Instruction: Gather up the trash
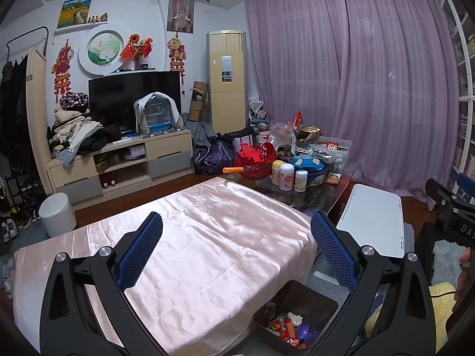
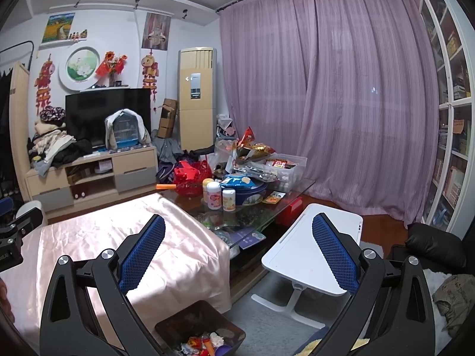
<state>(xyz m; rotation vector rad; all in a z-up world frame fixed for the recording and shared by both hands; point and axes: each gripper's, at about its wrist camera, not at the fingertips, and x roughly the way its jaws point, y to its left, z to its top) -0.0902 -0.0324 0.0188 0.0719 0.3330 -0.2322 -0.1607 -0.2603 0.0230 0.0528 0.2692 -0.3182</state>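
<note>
the left gripper (image 1: 236, 225) has its blue fingers (image 1: 142, 252) spread wide with nothing between them, held above the desk (image 1: 207, 237) draped in pink cloth. the right gripper (image 2: 238, 227) is likewise wide apart and empty, its fingers (image 2: 335, 255) over a white side desk (image 2: 311, 246). the dark bin (image 1: 299, 299) sits on the floor just beside the pink desk's near corner, with colourful trash (image 1: 291, 329) inside.

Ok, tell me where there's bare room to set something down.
The pink cloth is bare from the near edge to the glass table, and the white lap desk beside it is bare too. The glass table is crowded: red basket, bottles, blue tin.
</note>
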